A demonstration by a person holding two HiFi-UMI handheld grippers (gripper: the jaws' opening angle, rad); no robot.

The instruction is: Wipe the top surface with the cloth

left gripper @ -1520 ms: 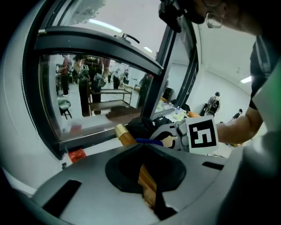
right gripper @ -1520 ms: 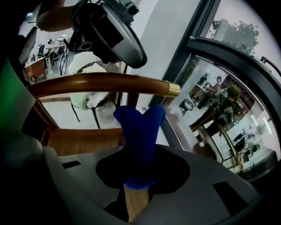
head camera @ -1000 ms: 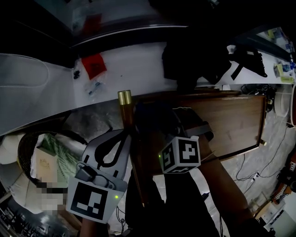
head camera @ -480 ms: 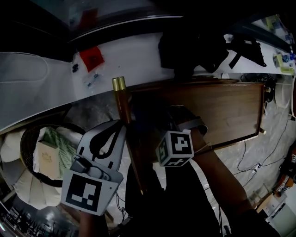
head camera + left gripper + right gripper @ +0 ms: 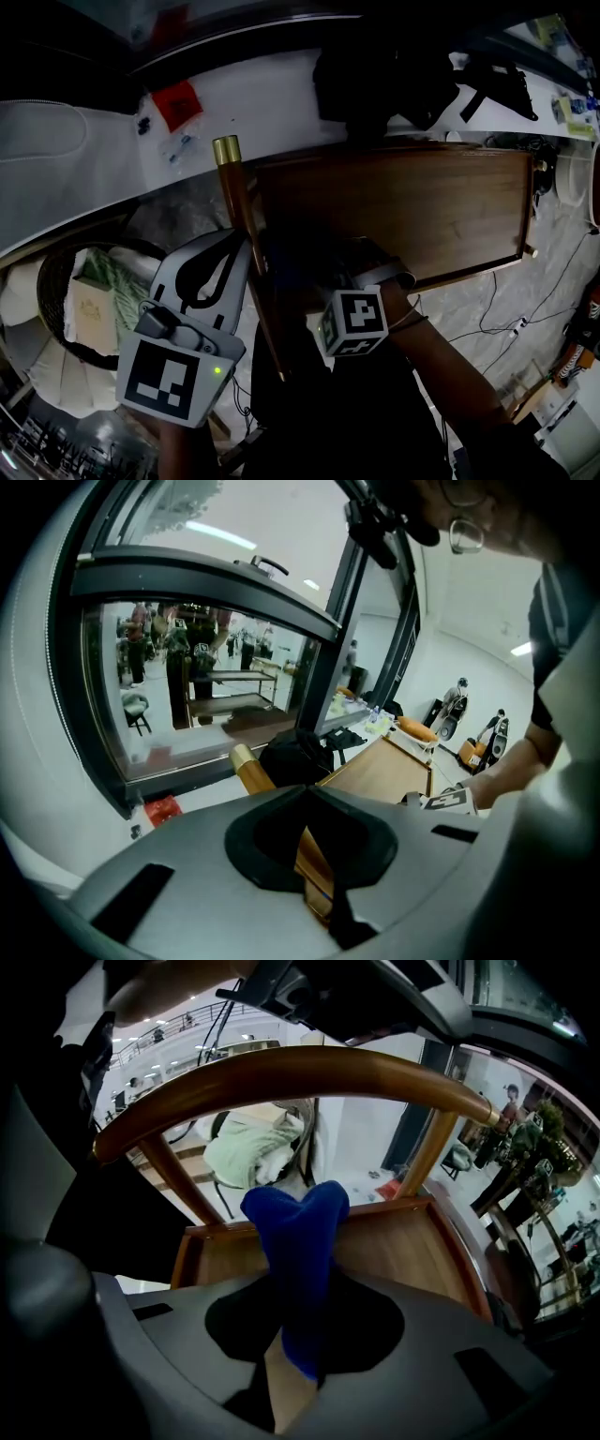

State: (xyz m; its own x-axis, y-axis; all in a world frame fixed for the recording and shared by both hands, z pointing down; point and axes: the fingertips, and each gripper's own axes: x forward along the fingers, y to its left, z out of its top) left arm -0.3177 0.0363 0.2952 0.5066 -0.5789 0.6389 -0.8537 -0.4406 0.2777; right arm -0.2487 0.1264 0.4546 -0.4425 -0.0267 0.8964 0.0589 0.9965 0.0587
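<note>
Left gripper [image 5: 246, 246] clamps one wooden post [image 5: 236, 192]; right gripper [image 5: 298, 1290], one blue cloth [image 5: 298, 1218]

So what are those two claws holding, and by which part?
The left claw grips the wooden rod on its shaft, below the brass tip. The right claw pinches the blue cloth near one end.

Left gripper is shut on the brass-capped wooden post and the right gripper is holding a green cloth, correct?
Not quite. The cloth in the right gripper is blue, not green; the right gripper view shows it pinched between the jaws. The rest stands: the left gripper is shut on the brass-capped wooden post.
</note>
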